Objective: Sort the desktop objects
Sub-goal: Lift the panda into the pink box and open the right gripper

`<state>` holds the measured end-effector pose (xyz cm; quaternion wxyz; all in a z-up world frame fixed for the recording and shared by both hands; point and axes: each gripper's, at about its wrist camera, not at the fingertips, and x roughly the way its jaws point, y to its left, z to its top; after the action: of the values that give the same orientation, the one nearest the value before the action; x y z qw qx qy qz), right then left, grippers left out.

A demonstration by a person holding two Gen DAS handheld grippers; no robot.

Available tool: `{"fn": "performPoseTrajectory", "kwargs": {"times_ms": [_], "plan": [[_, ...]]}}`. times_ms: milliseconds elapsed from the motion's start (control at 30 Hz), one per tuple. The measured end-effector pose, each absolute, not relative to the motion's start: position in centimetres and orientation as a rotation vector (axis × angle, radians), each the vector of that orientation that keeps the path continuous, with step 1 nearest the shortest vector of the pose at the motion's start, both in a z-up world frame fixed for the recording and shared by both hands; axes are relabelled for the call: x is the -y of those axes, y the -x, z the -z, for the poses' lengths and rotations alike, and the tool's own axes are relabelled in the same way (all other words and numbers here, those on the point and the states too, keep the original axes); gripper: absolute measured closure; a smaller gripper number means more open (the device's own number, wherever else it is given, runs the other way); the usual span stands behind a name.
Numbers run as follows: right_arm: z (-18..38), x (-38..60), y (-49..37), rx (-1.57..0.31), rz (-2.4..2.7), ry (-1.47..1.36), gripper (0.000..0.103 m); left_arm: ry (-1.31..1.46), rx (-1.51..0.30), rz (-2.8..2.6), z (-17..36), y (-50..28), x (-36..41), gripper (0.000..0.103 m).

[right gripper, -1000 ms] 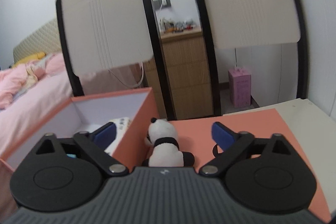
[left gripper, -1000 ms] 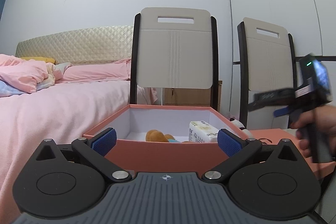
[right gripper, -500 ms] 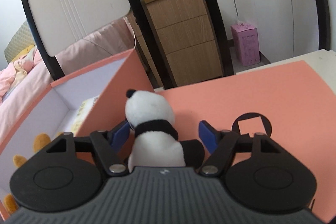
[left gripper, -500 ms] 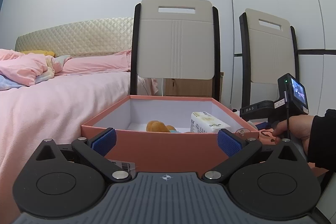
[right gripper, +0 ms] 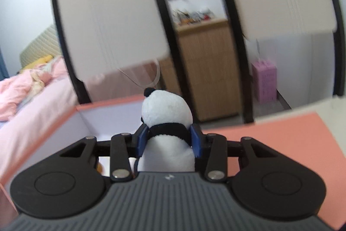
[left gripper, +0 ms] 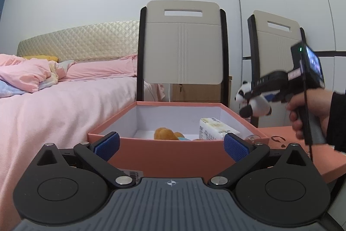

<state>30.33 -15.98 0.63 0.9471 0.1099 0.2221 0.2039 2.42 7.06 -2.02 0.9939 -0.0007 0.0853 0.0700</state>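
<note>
My right gripper (right gripper: pixel 169 141) is shut on a small plush panda (right gripper: pixel 167 114) and holds it in the air beside the right wall of the open salmon-pink box (right gripper: pixel 108 104). In the left wrist view the panda (left gripper: pixel 254 102) hangs from that gripper (left gripper: pixel 252 95) above the box's right rim (left gripper: pixel 237 116). The box holds an orange plush toy (left gripper: pixel 165 133) and a white packet (left gripper: pixel 216 129). My left gripper (left gripper: pixel 170 144) is open and empty, just in front of the box's near wall (left gripper: pixel 170 151).
The pink box lid (right gripper: pixel 281 133) lies flat to the right of the box. Two chairs (left gripper: pixel 183 47) (left gripper: pixel 279 53) stand behind the table. A bed with pink bedding (left gripper: pixel 54 105) is at the left. A wooden cabinet (right gripper: pixel 207 70) stands behind the chairs.
My right gripper has closed on the panda and lifted it off the lid, up beside the box. My left gripper has stayed open in front of the box.
</note>
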Motion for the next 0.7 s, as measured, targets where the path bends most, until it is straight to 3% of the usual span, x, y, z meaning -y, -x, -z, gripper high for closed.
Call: {"fn": "performPoseTrajectory", "kwargs": {"times_ms": [300,700], "plan": [[-6.6,6.2,-31.6,-0.467,-0.614,-0.095,0.06,0.072,-0.134,-0.183,0.9,-2.1,-9.6,0.0],[-2.1,-6.8,-32.8,-0.674,-0.771,0.008,0.06,0.117,-0.155,-0.262,0.3,-2.5,-12.6,0.0]]}}
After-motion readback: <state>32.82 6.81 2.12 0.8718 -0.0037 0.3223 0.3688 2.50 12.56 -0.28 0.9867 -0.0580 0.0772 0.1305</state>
